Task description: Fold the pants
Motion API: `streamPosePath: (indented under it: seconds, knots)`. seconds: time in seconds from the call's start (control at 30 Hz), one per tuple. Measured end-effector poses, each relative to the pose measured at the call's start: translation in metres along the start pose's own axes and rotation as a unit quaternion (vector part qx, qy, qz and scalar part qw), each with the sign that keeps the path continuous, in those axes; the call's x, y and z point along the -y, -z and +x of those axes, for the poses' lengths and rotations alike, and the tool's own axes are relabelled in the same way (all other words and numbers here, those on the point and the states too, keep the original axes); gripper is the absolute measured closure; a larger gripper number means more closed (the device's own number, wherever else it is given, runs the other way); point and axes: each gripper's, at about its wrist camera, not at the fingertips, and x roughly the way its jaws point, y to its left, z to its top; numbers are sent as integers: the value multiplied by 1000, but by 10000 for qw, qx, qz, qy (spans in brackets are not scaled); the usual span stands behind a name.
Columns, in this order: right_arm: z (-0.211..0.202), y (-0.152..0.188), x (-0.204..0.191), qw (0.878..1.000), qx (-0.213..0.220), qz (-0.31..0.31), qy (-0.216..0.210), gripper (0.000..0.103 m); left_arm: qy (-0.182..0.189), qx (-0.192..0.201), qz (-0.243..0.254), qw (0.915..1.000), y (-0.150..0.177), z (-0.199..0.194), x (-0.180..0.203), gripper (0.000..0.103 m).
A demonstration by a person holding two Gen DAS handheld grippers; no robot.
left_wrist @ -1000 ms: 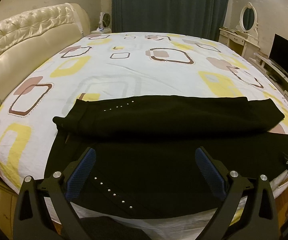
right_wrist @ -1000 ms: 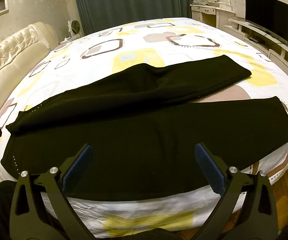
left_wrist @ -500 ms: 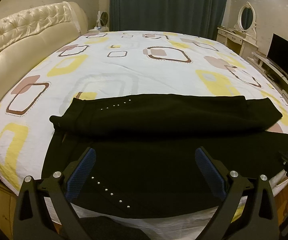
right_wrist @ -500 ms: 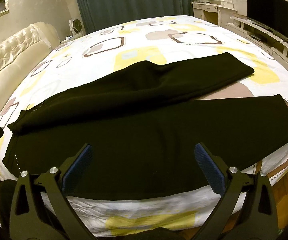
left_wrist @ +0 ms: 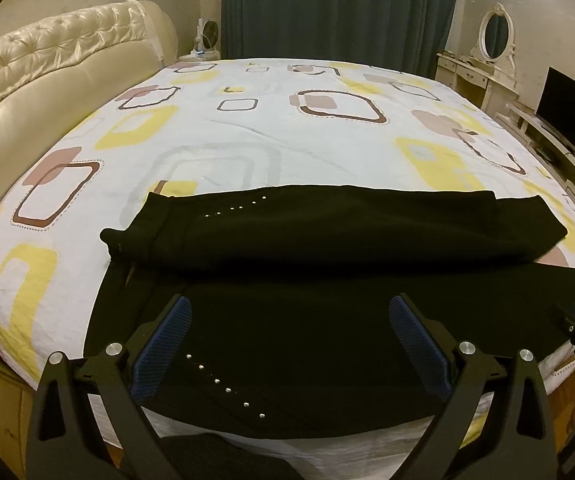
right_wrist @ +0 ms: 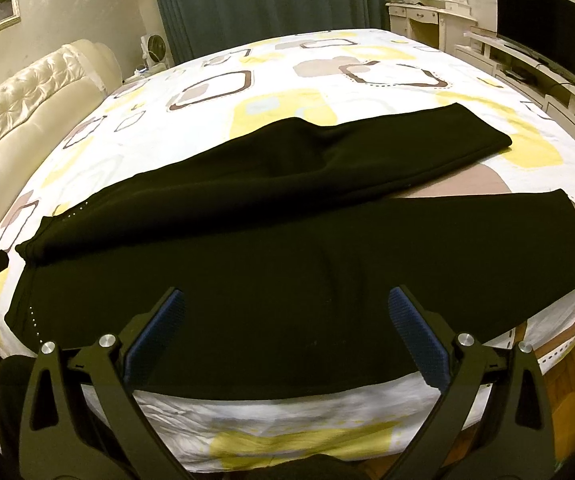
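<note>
Presently, left wrist view: left claw [left_wrist: 287,342] spread wide, empty, poised over the waist end of the black pants [left_wrist: 327,240], which lie lengthwise along the bed [left_wrist: 247,140] near its edge, legs side by side, probably for a fold.

Right wrist view: right claw [right_wrist: 283,336] likewise apart, empty, above the near leg [right_wrist: 367,248]; far leg [right_wrist: 327,160] angled away.

1. My left wrist cam looks from the near bed [left_wrist: 247,136] edge, facing across it, close over the pants [left_wrist: 327,240] waist end.
2. Right wrist cam: same edge, leg end; both share the pants [right_wrist: 287,248].
</note>
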Motion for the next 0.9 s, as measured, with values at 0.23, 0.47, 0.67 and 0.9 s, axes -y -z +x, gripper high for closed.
streamPosePath:
  seconds: [0.23, 0.47, 0.67, 0.9]
  knots:
    - [-3, -2, 2, 10000, 10, -1, -44, 2, 77, 8, 65, 9999, 1, 0, 0, 4]
    - [-3, -2, 3, 10000, -24, -27, -51, 2, 65, 8, 137, 9999, 2, 2, 4, 4]
    - [-2, -8, 6, 9998, -68, -57, -178, 2, 121, -101, 50, 9999, 1, 6, -7, 4]
    - [12, -49, 7, 9954, -139, -239, -917, 2, 302, -83, 253, 9992, -23, 12, -54, 4]
